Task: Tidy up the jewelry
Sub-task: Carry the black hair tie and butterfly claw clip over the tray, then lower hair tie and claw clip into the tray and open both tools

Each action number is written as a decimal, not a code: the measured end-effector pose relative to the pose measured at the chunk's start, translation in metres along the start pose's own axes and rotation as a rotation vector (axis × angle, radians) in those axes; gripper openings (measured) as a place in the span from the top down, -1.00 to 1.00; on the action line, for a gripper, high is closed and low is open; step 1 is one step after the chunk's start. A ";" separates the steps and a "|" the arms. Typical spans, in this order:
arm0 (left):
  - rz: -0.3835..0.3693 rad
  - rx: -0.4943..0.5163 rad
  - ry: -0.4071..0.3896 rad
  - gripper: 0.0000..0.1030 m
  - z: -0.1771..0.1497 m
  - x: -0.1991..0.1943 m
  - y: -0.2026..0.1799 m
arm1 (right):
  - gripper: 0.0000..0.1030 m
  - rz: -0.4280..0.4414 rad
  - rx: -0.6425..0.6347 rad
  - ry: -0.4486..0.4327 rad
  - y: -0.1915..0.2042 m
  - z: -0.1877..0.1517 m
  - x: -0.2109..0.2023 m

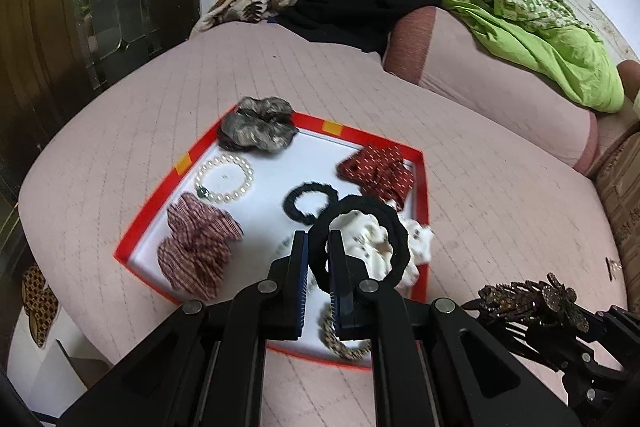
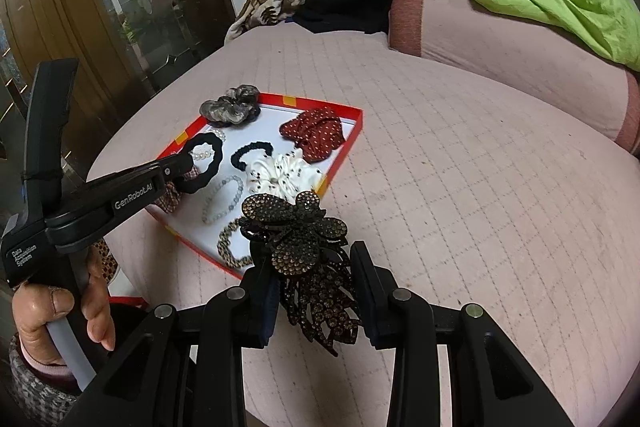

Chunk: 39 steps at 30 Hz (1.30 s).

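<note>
Black hair tie (image 1: 360, 241) hangs clamped in the left tongs (image 1: 318, 247) above the red tray (image 1: 148, 205) on the bed (image 1: 500, 187); right tongs (image 2: 316, 267) grip a rhinestone butterfly clip (image 2: 300, 231) near the tray's right.

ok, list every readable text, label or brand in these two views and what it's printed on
"Gen.Robot.AI": white print along the arm of the left gripper, seen in the right wrist view.
"Data Acquisition System": white print on that gripper's body, above the left hand.
Nothing else legible: the red tray carries only plain yellow patches, and the left wrist view shows no text.
</note>
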<state>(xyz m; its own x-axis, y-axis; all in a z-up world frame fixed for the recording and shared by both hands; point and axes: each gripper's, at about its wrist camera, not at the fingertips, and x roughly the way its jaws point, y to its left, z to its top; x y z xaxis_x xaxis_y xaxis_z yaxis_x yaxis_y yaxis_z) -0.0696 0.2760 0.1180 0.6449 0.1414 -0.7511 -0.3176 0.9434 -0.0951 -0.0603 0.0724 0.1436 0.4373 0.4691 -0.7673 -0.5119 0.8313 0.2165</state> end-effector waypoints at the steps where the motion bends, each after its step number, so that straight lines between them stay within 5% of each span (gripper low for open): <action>1: 0.003 -0.001 -0.001 0.82 0.003 0.001 0.001 | 0.29 0.003 -0.003 -0.001 0.001 0.002 0.002; 25: 0.069 0.032 -0.060 0.82 0.068 0.044 -0.004 | 0.29 0.012 0.002 -0.015 -0.001 0.031 0.028; 39: 0.019 0.000 -0.006 0.82 0.078 0.075 0.022 | 0.29 0.027 -0.048 -0.032 0.022 0.056 0.057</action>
<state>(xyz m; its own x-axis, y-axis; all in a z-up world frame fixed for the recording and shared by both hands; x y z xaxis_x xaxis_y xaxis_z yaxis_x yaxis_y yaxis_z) 0.0257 0.3312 0.1108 0.6432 0.1609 -0.7486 -0.3294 0.9407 -0.0809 -0.0049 0.1341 0.1384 0.4455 0.5013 -0.7418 -0.5586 0.8031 0.2073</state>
